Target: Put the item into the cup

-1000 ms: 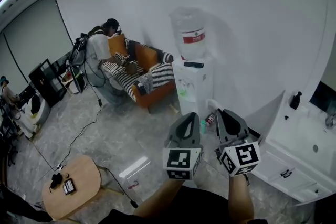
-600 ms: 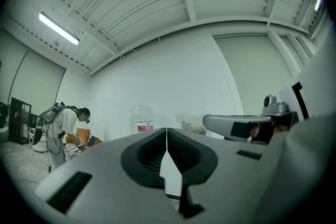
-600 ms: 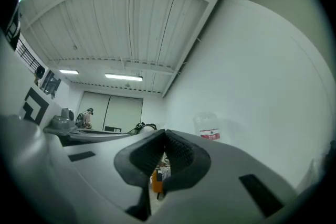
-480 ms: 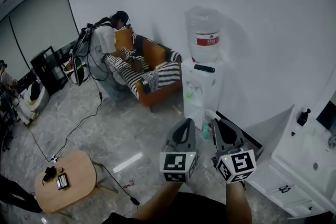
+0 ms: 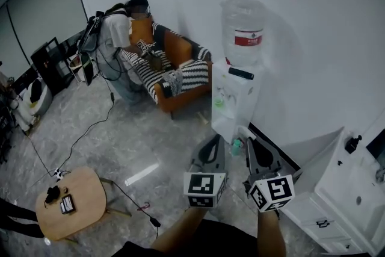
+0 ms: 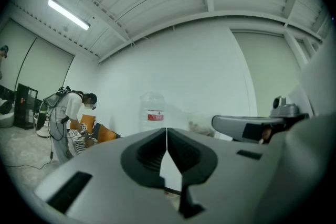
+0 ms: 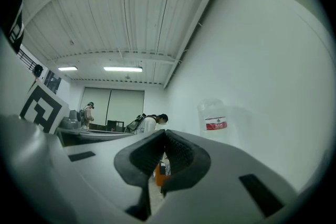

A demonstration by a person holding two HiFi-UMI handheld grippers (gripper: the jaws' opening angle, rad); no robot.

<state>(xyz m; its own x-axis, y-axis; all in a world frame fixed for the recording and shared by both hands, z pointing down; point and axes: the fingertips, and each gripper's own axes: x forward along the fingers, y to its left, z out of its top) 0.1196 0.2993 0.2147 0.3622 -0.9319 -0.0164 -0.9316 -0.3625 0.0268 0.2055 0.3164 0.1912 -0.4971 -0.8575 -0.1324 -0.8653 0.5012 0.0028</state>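
Note:
No cup and no item for it shows in any view. Both grippers hang in the air in front of me, over the grey floor, pointing toward a water dispenser (image 5: pixel 233 102). My left gripper (image 5: pixel 210 144) is shut, its jaws meeting with nothing between them (image 6: pixel 166 136). Just to its right, my right gripper (image 5: pixel 252 146) is also shut and empty (image 7: pixel 164 138). The dispenser's clear bottle with a red label (image 6: pixel 154 113) stands ahead of both grippers (image 7: pixel 215 119).
A person (image 5: pixel 117 39) bends over an orange sofa with striped cushions (image 5: pixel 174 78) at the far wall. A small round wooden table (image 5: pixel 69 201) stands at the lower left, a cable trailing past it. A white cabinet (image 5: pixel 355 189) fills the right side. Small bottles (image 5: pixel 236 145) sit at the dispenser's foot.
The head view has swung, so the dispenser and sofa sit further right and the round table has slid left. Both grippers stay shut, side by side, slightly lower in view.

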